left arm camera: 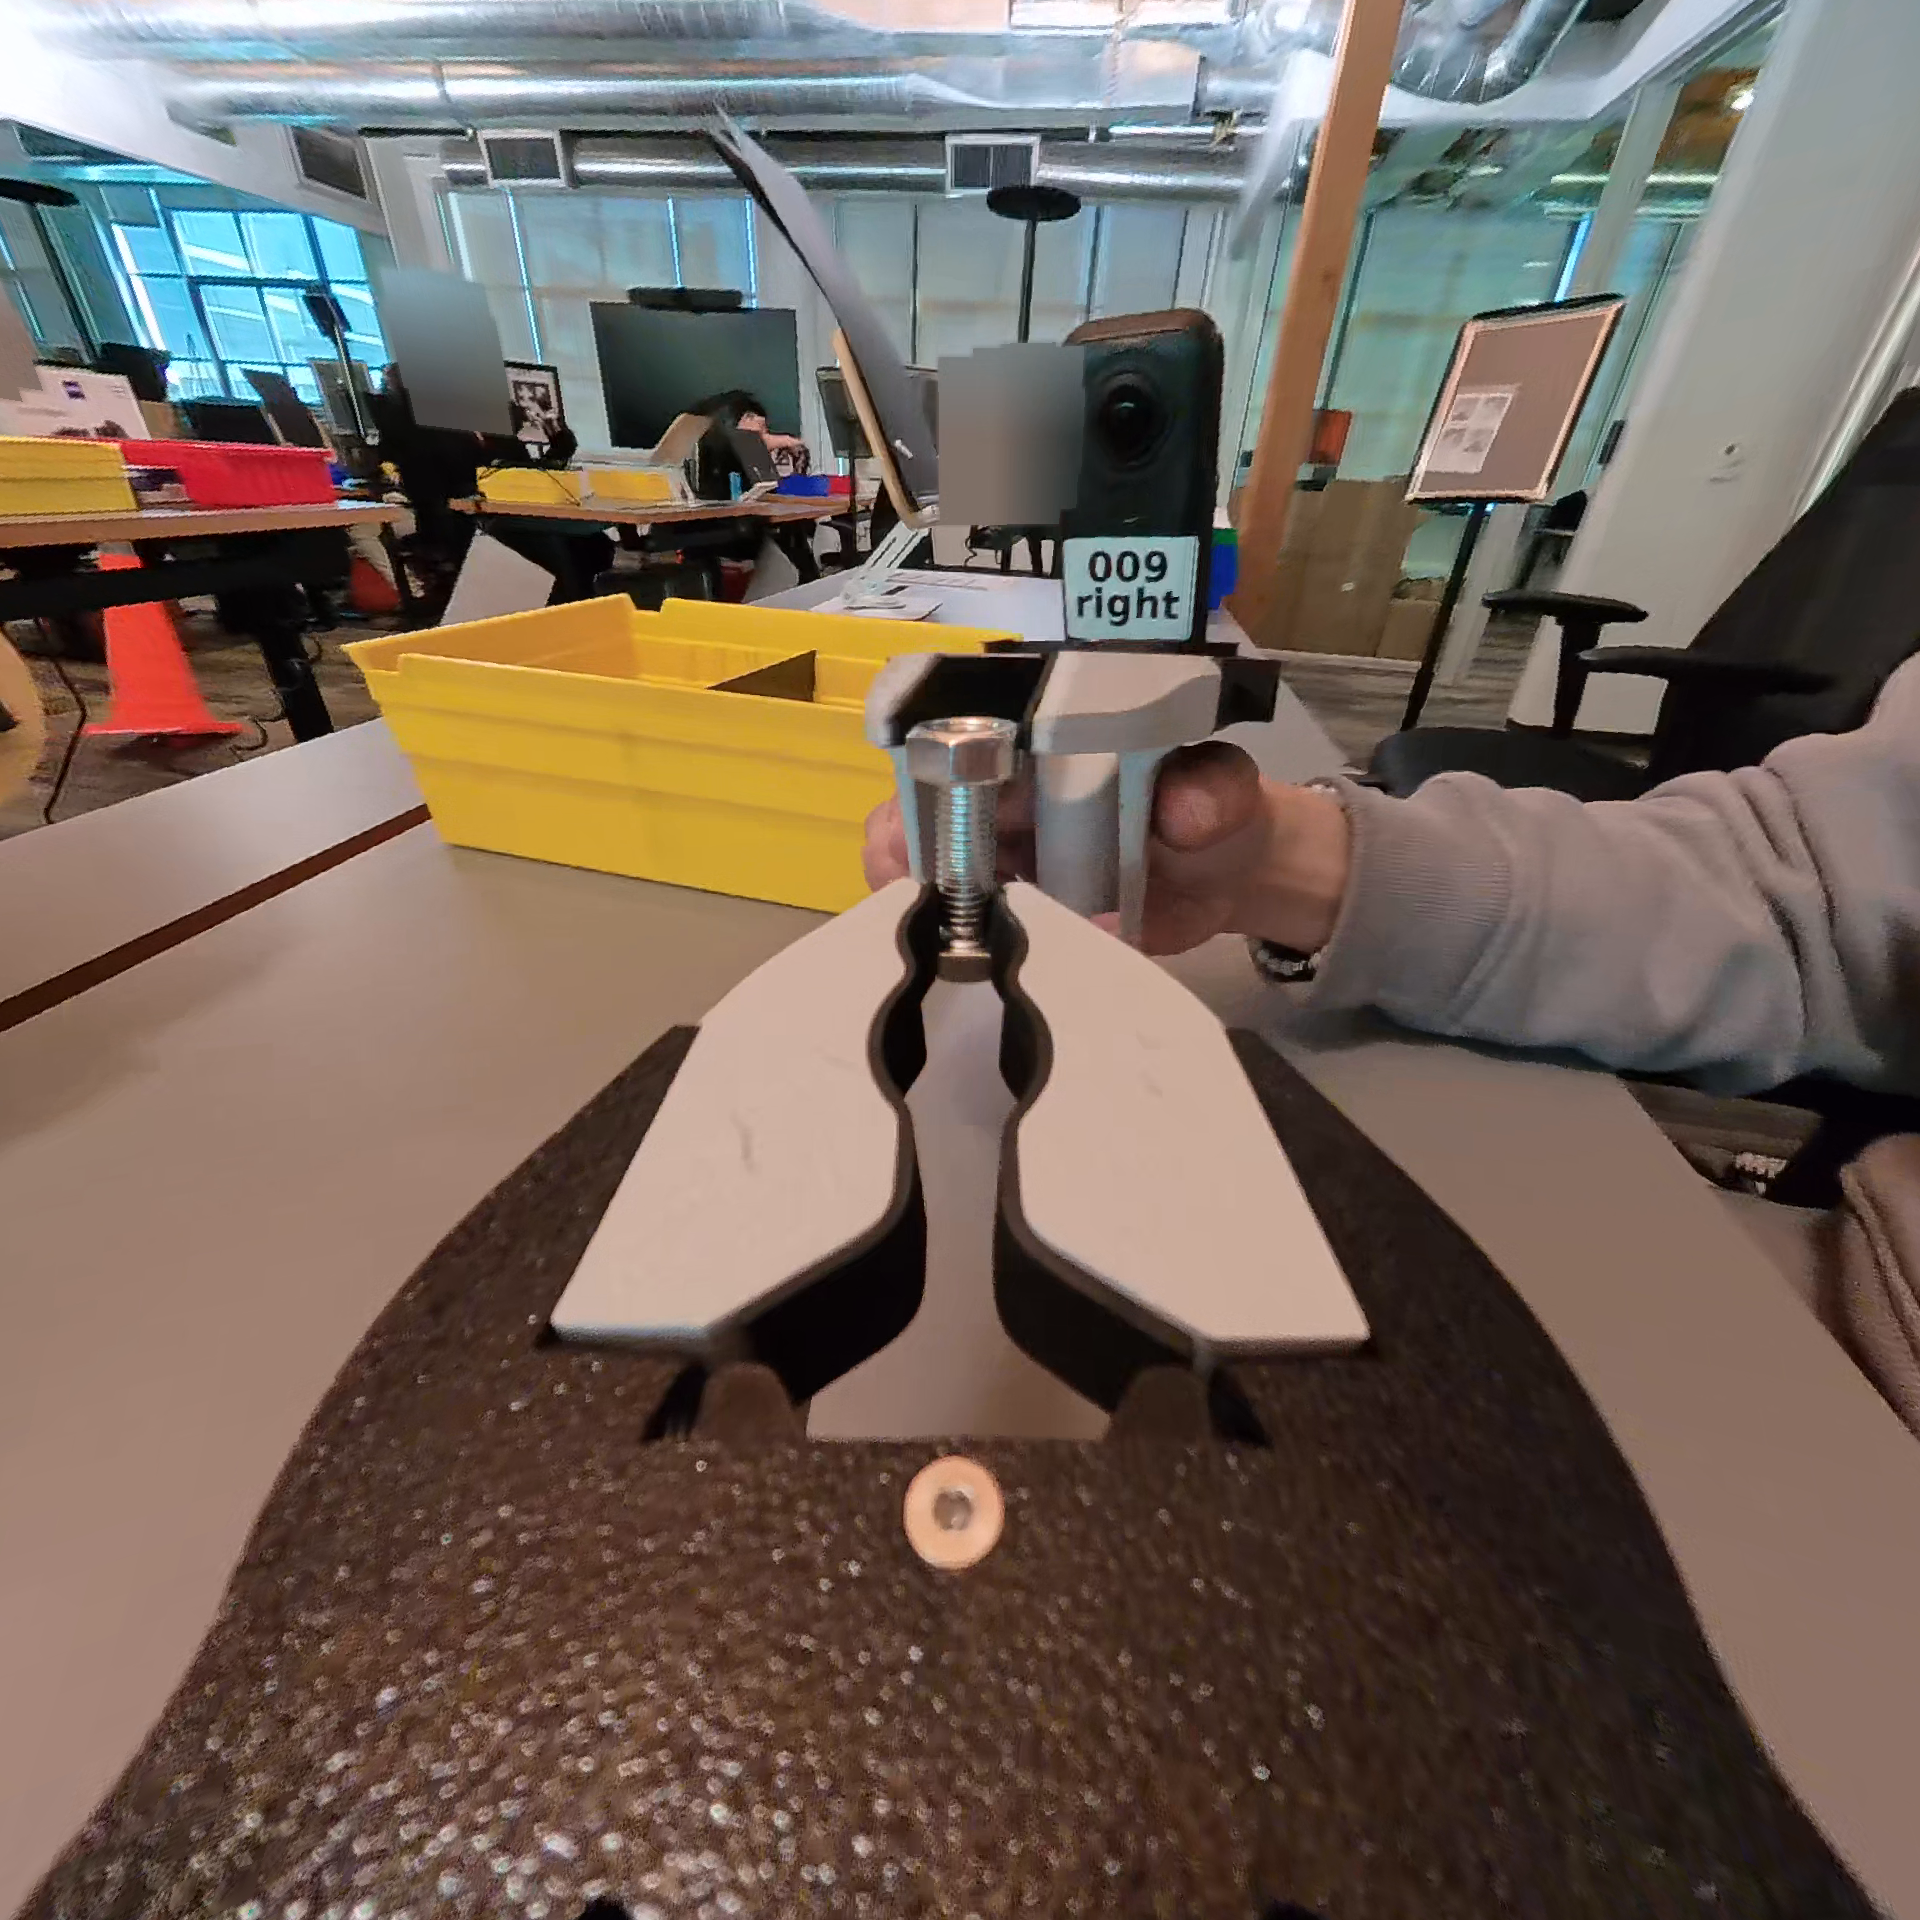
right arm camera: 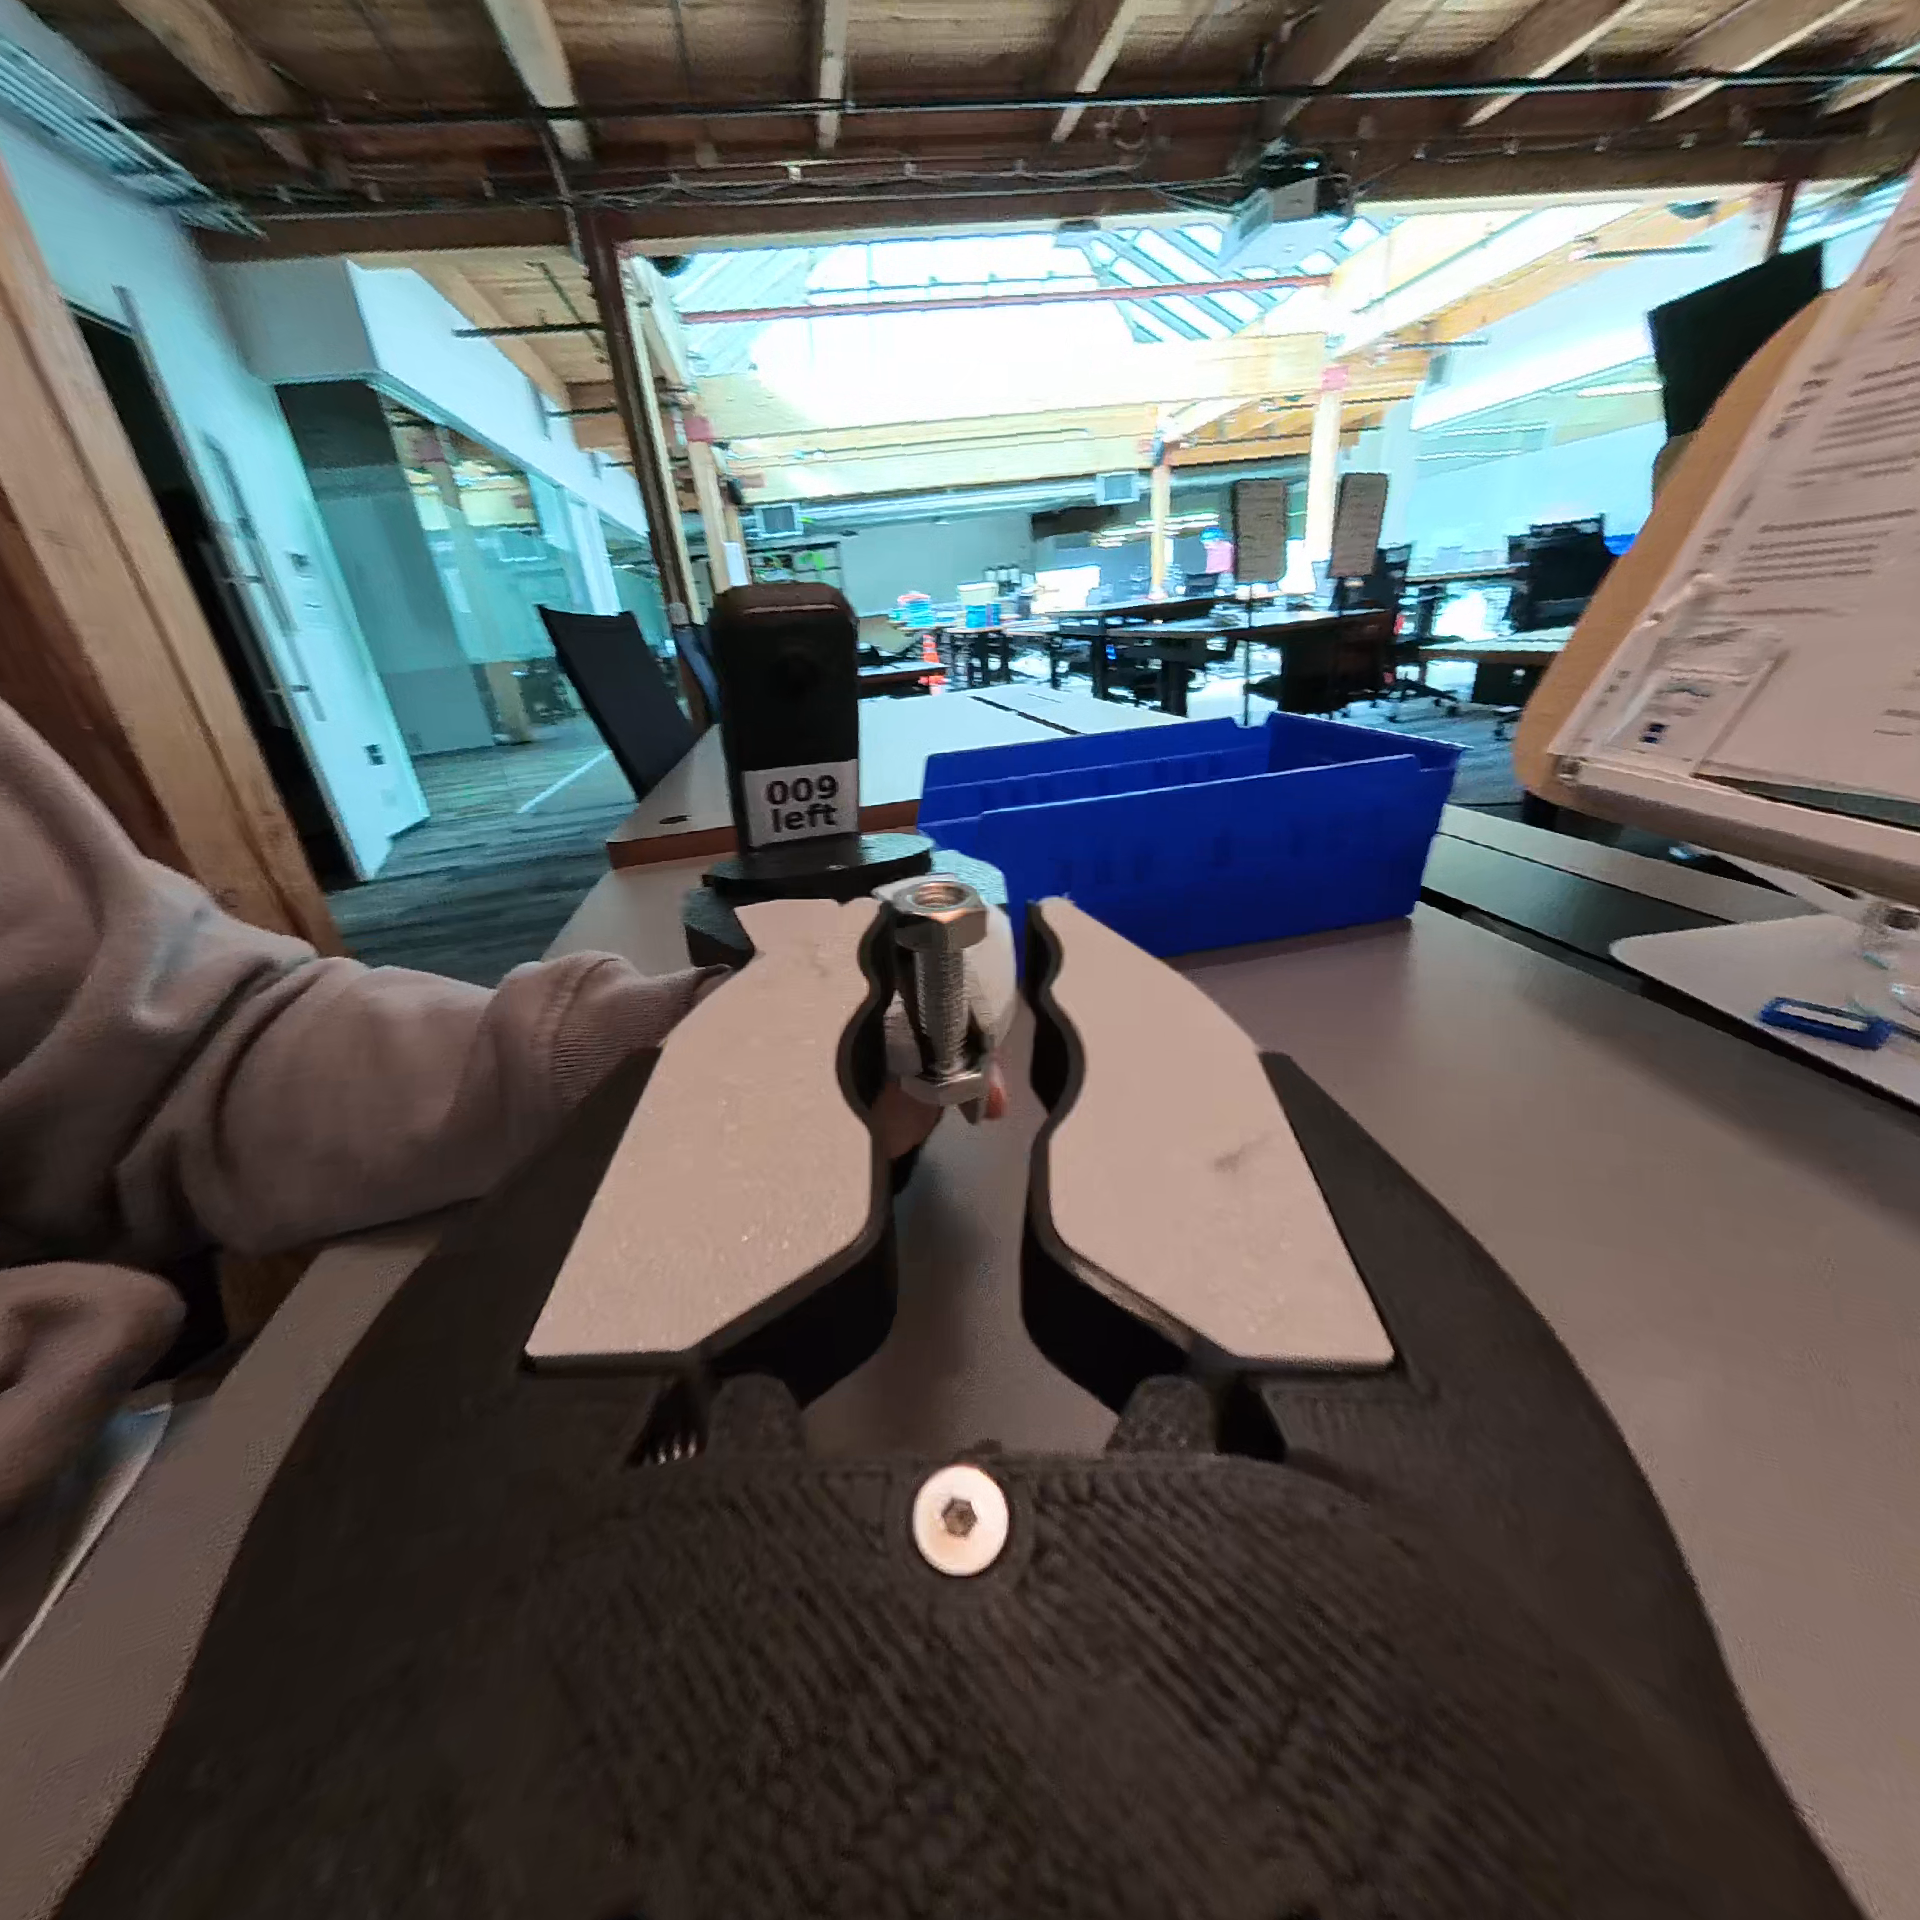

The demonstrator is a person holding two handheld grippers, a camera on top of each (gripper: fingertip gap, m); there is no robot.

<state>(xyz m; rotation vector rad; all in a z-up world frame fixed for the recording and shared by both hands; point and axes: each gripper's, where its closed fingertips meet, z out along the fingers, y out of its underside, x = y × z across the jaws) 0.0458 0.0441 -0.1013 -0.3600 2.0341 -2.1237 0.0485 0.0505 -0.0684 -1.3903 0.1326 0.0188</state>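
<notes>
A silver bolt (left arm camera: 961, 821) stands upright above the grey table (left arm camera: 416, 1039), hex head on top and a nut (left arm camera: 961, 966) low on its thread. My left gripper (left arm camera: 961, 906) is shut on the bolt's lower thread, just above the nut. My right gripper (left arm camera: 987, 800) faces it from the far side, one finger on each side of the bolt's head. In the right wrist view the bolt (right arm camera: 940, 997) stands between the right gripper's (right arm camera: 940, 935) fingers. The right finger (right arm camera: 1049, 987) is clearly apart from it and the left finger is close beside it, so this gripper is open.
A yellow bin (left arm camera: 644, 748) stands on the table behind the bolt in the left wrist view. A blue bin (right arm camera: 1195, 831) and a tilted board with papers (right arm camera: 1766, 623) are to the right in the right wrist view. A hand in a grey sleeve (left arm camera: 1558, 914) holds the right gripper. Left and right tips are no more than a few centimetres apart.
</notes>
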